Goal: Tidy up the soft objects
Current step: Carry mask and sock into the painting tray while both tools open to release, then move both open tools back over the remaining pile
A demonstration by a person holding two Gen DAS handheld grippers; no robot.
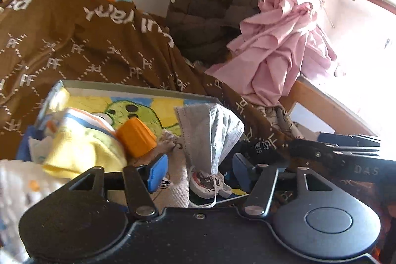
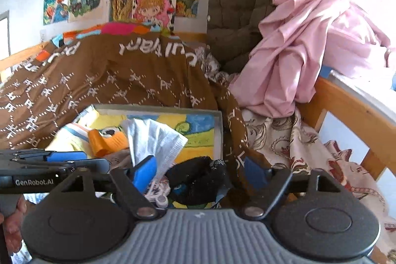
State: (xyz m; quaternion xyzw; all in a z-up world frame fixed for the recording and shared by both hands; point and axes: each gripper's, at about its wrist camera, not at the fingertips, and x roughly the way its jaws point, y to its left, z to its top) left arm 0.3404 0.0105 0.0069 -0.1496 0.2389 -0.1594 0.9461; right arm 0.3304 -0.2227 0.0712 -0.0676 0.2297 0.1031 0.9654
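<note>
My left gripper [image 1: 196,173] stands wide open over the tray [image 1: 138,87], touching nothing; the grey face mask [image 1: 210,130] rises between its blue pads. Left of it lie a yellow cloth [image 1: 81,147] and an orange piece [image 1: 136,137]. My right gripper [image 2: 200,176], also wide and empty, hovers above a black cloth [image 2: 198,182] at the tray's near right corner, with the brown blanket [image 2: 104,71] crowding the far edge.

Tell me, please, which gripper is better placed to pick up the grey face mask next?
Left, probably. The left gripper is open with the face mask standing between its fingers. In the right view the right gripper is open around a black fabric item, the mask off to its left.
</note>
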